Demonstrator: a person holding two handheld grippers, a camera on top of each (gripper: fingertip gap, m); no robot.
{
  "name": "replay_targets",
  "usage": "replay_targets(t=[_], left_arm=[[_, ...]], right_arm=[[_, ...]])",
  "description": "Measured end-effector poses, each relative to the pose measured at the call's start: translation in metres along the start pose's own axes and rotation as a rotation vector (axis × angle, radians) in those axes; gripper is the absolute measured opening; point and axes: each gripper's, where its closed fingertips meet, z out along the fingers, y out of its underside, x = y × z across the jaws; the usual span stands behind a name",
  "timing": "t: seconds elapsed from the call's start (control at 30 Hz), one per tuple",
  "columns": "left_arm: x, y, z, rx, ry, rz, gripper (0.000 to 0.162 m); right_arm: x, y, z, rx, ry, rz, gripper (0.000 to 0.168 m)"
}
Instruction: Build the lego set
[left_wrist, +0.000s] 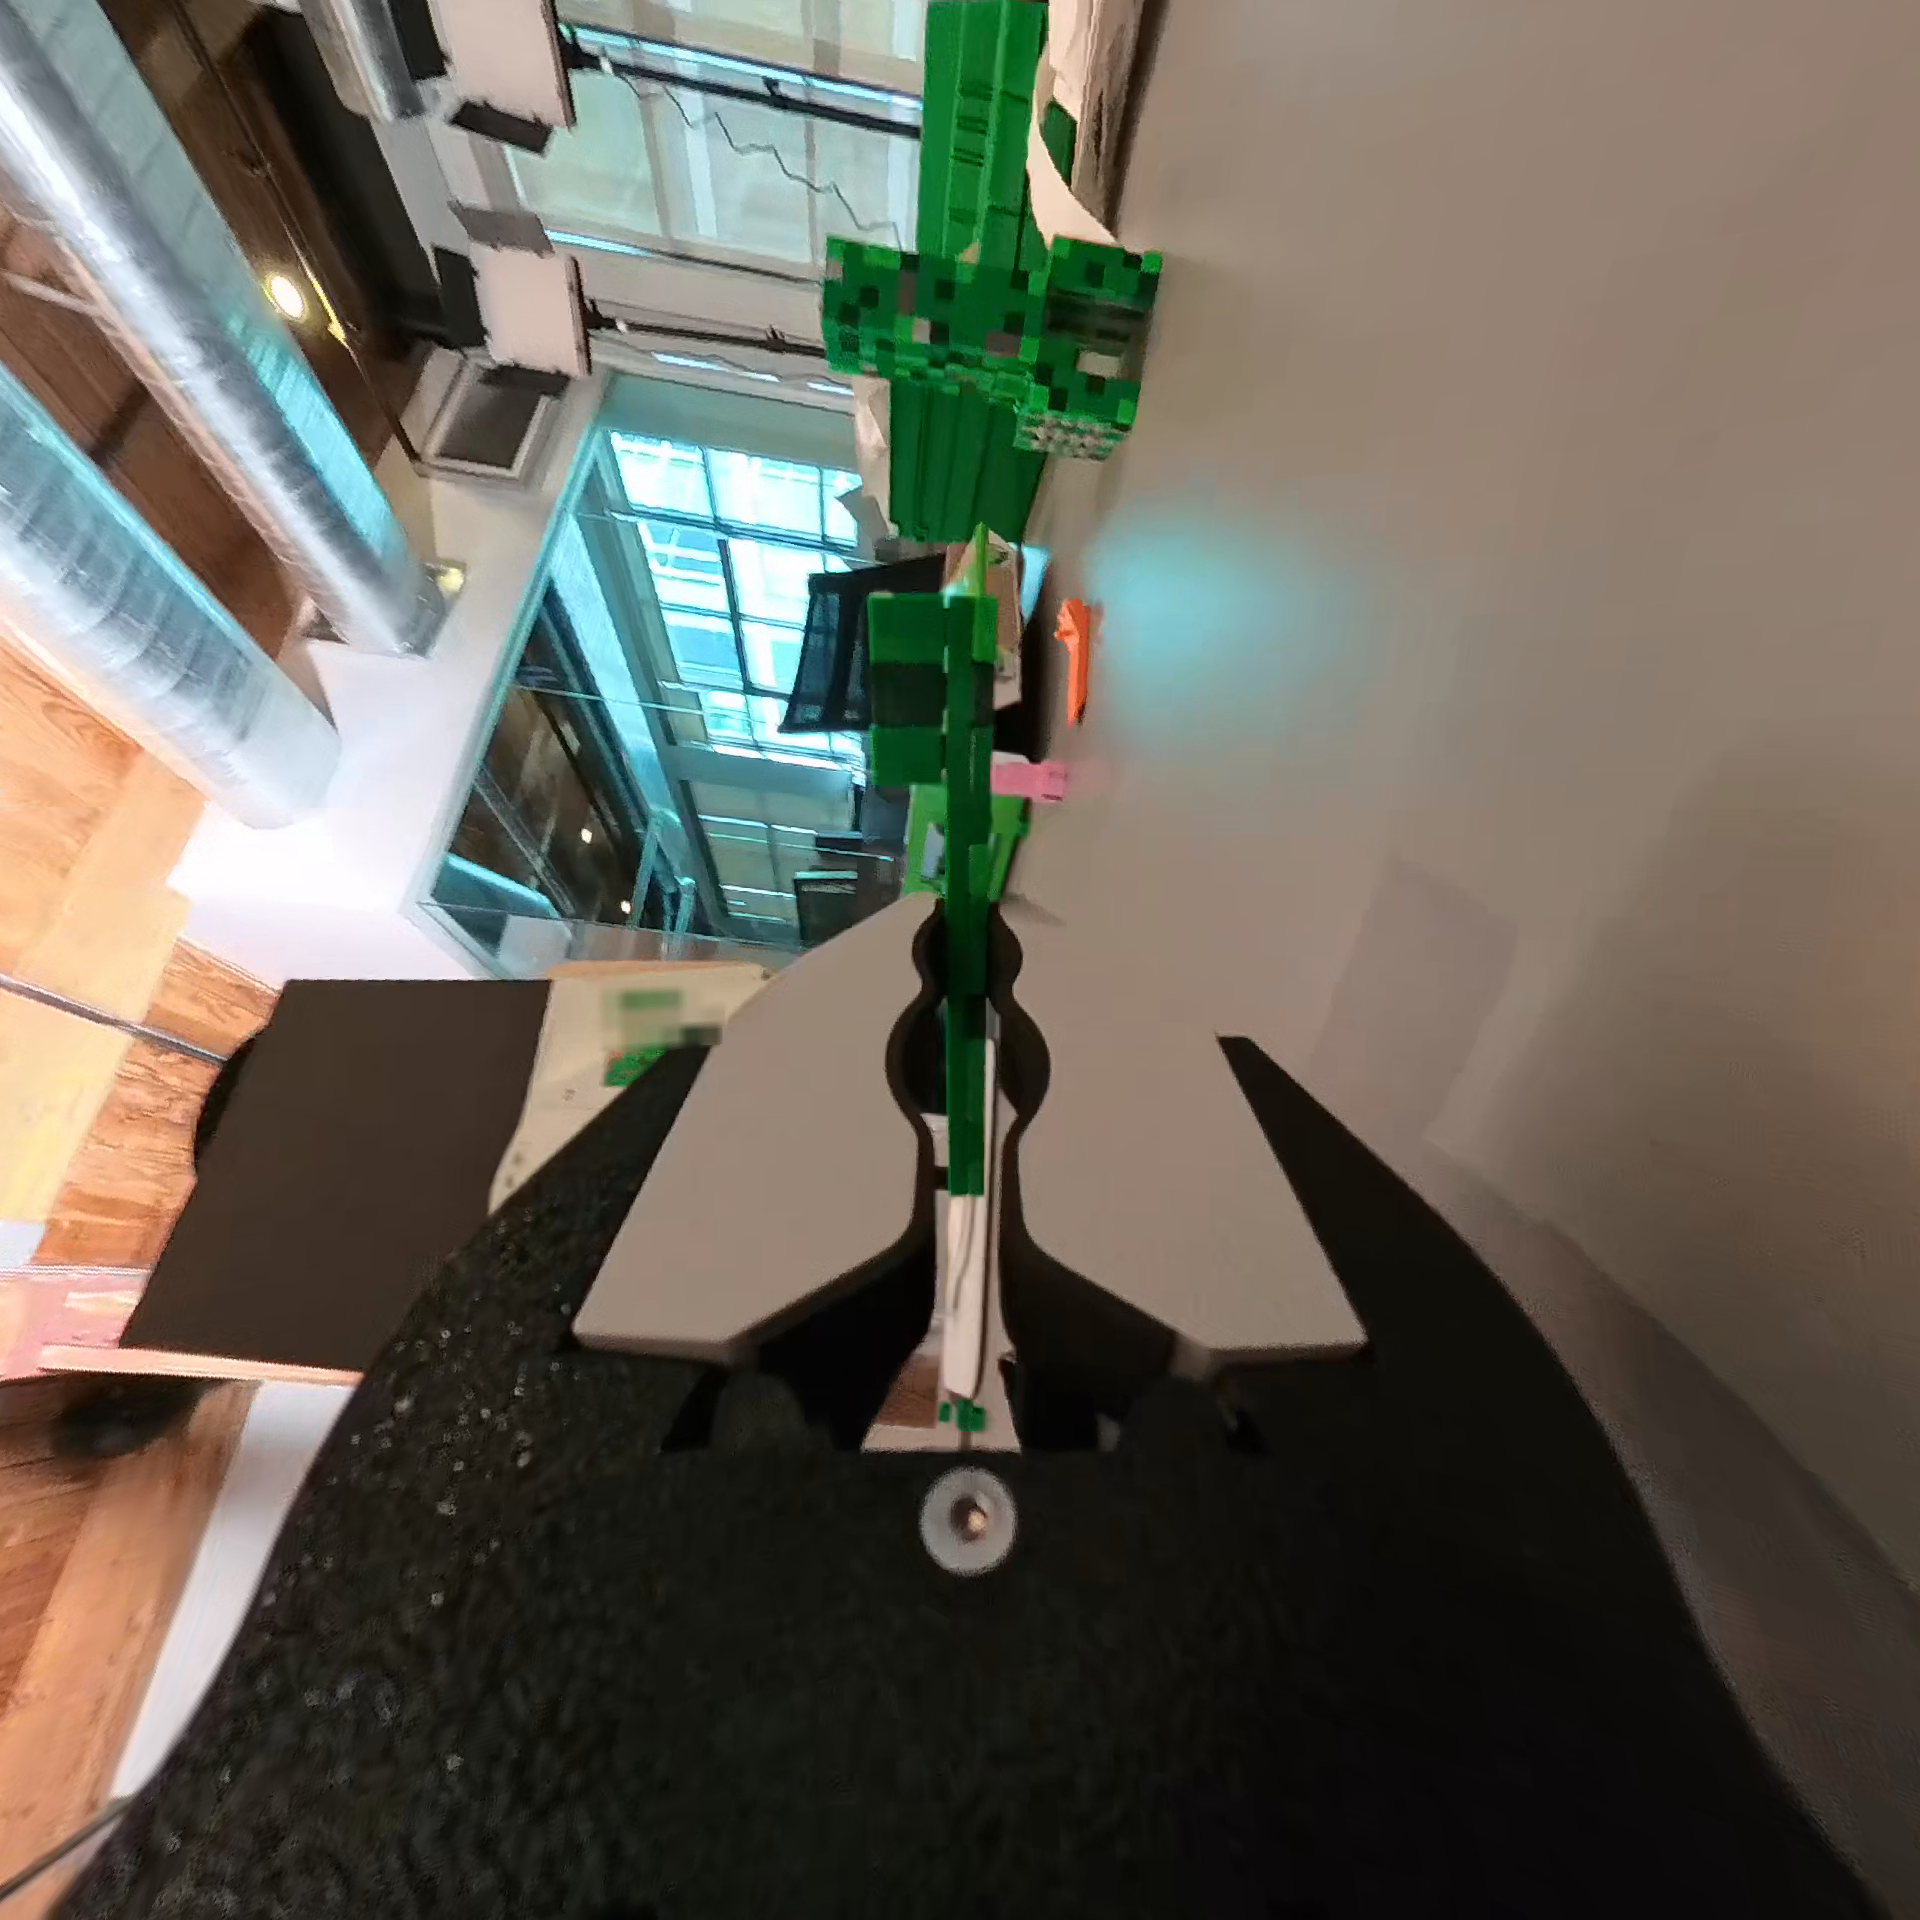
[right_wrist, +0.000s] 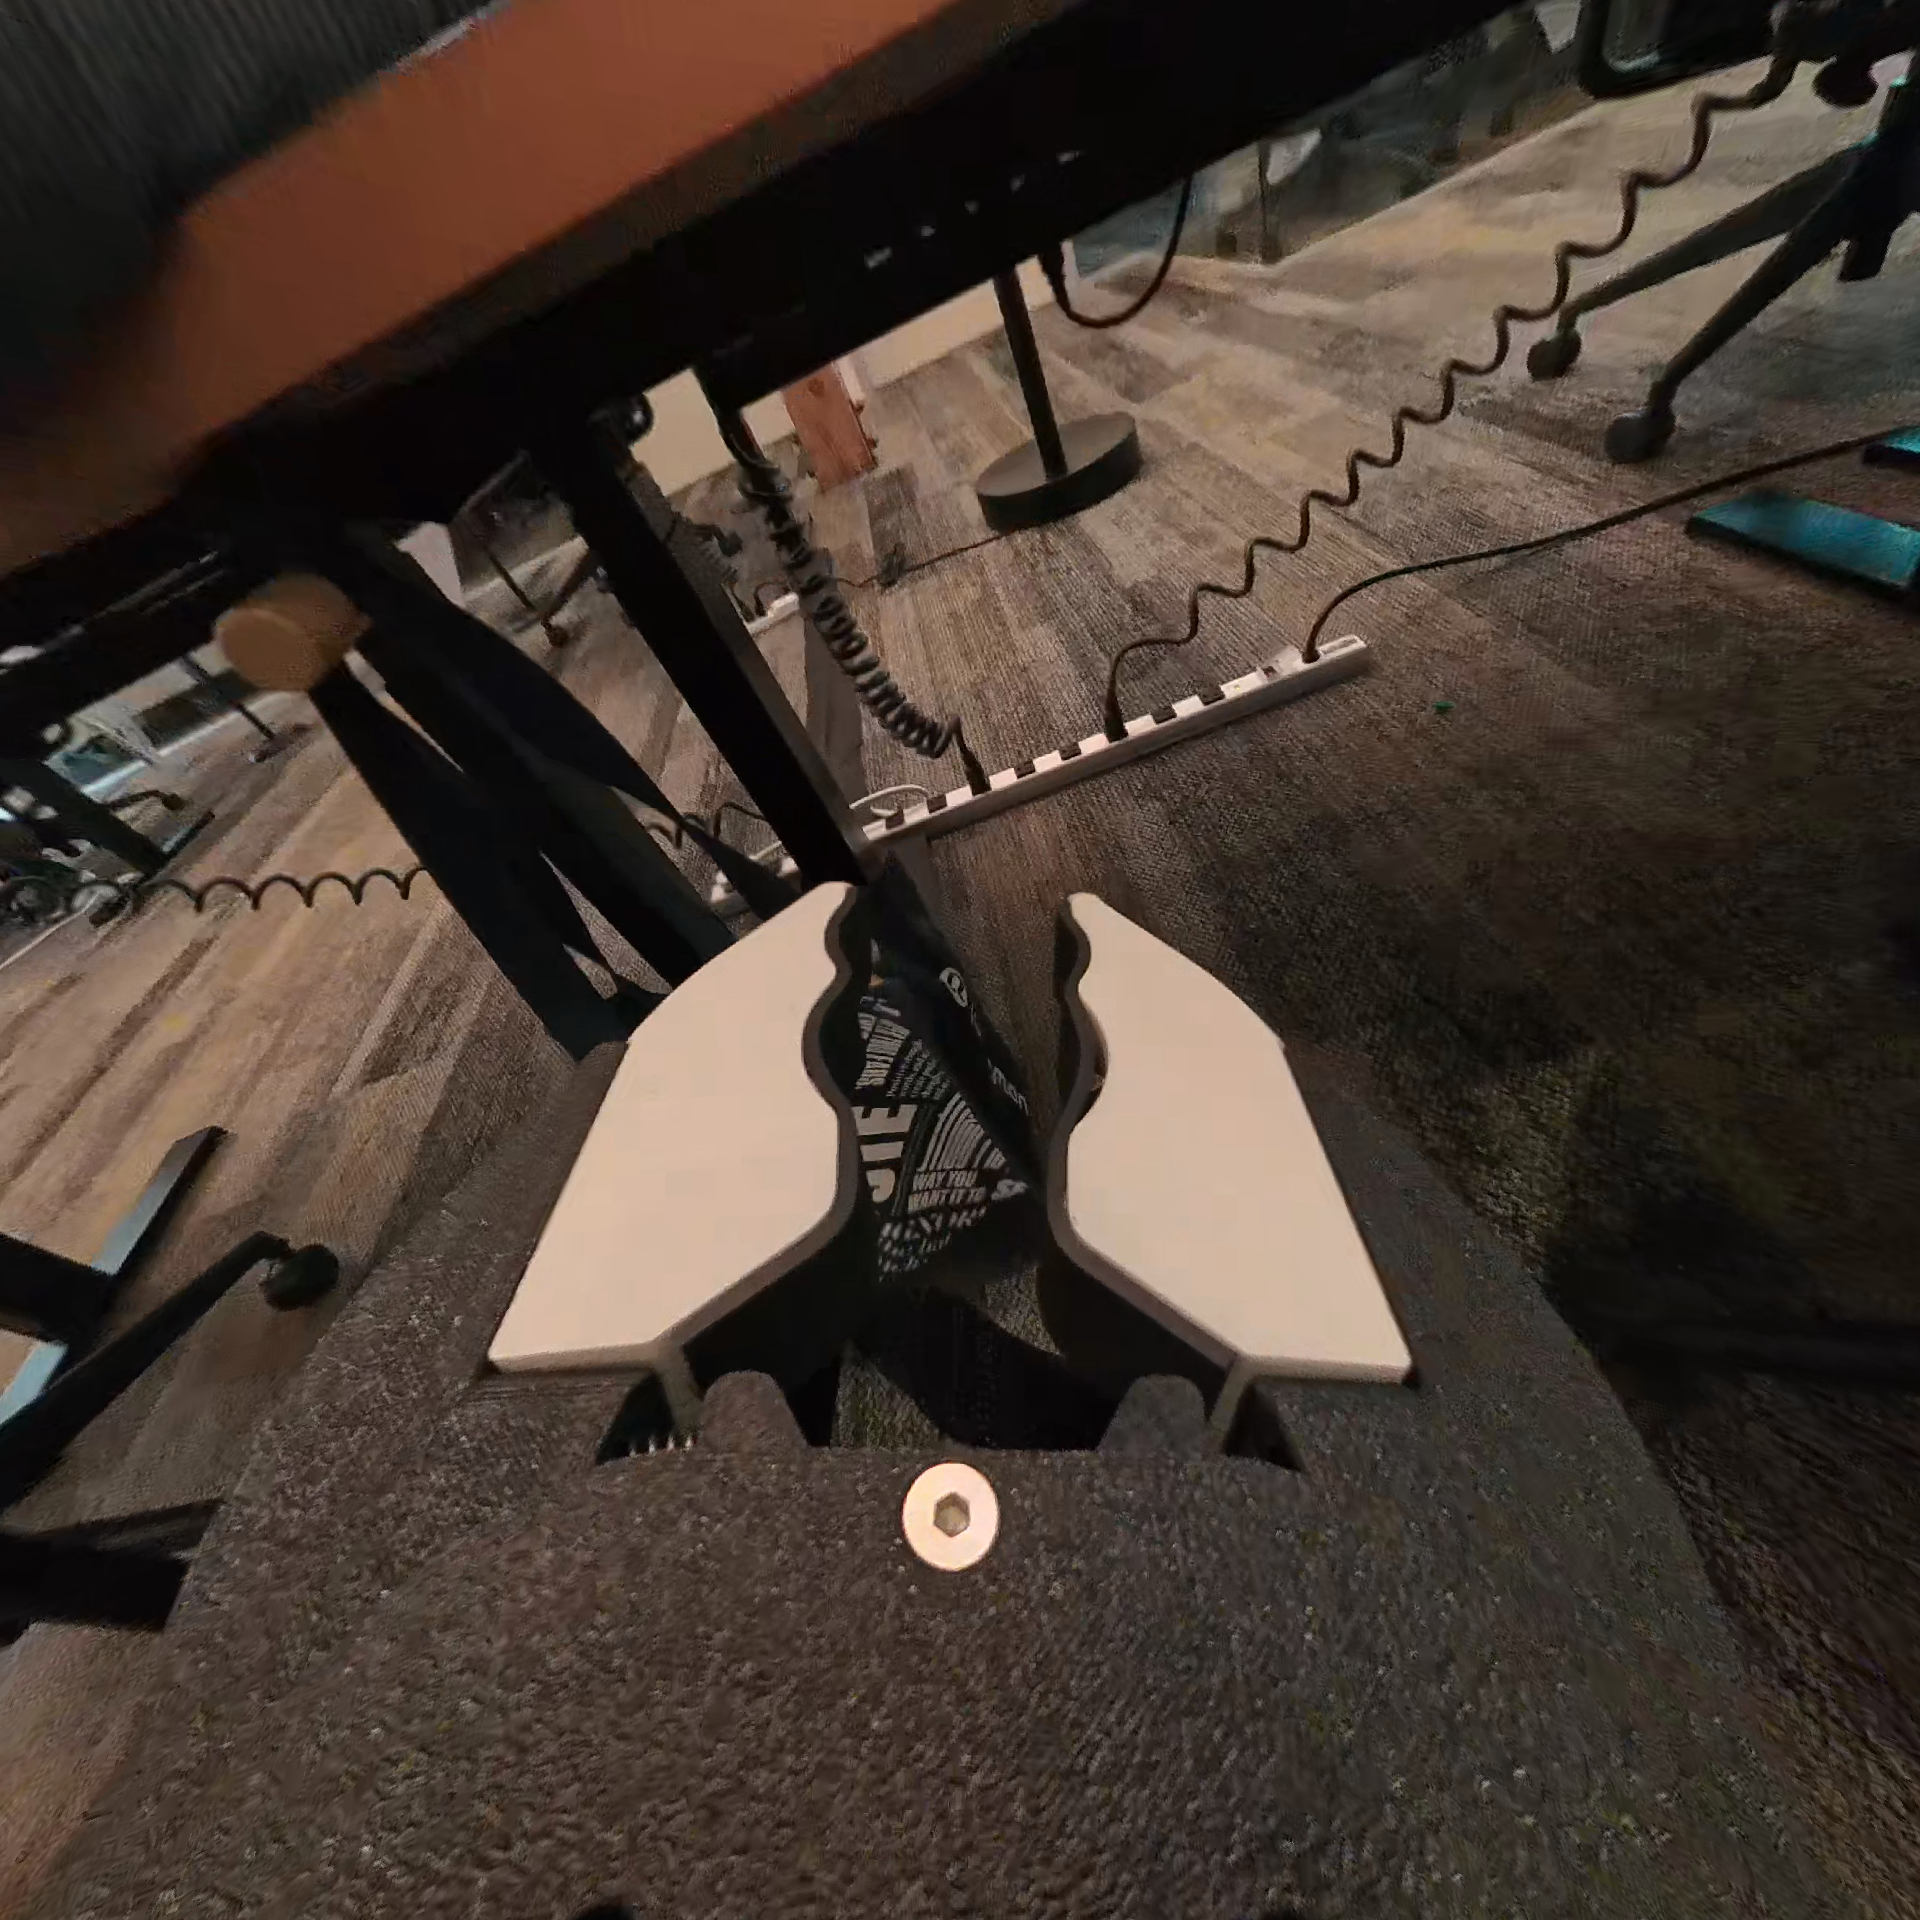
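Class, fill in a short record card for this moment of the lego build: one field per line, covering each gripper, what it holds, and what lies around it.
left gripper: shut on a thin green booklet, seen edge-on
camera tilt: left wrist view rolled sideways, white table on the right
on the table: green lego build, orange piece, pink piece
right gripper: open, holding nothing
right gripper position: below the desk, pointing at carpet
on the floor: power strip, coiled cables
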Motion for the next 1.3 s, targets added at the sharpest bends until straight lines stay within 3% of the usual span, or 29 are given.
replay_targets(t=[0.2,0.33,0.43,0.57,0.77,0.97,1.13,1.3], left_arm=[[-0.011,0.001,-0.006,-0.01,-0.018,-0.056,0.005],[-0.014,-0.006,-0.002,-0.007,-0.056,0.021,0.005],[-0.01,-0.012,0.007,0.016,-0.039,-0.011,0.005],[-0.009,-0.014,0.005,0.049,-0.021,-0.05,0.005],[0.002,-0.037,-0.004,0.131,-0.008,0.07,0.005],[0.004,-0.045,-0.005,0.157,0.002,0.076,0.006],[0.006,-0.048,-0.009,0.17,0.017,0.054,0.006],[0.013,-0.053,-0.009,0.185,0.039,0.056,0.005]], right_arm=[[0.013,0.045,-0.028,0.011,-0.006,-0.155,0.035],[0.027,0.066,-0.048,-0.054,0.022,-0.257,0.035],[0.033,0.065,-0.06,-0.121,0.026,-0.308,0.035],[0.041,0.047,-0.069,-0.151,-0.006,-0.226,0.034],[0.066,0.041,-0.022,-0.136,-0.082,-0.273,0.032],[0.055,0.024,0.039,-0.124,-0.196,-0.235,0.033],[0.052,0.019,0.057,-0.108,-0.23,-0.281,0.034],[0.068,0.041,0.066,-0.128,-0.219,-0.238,0.034]])
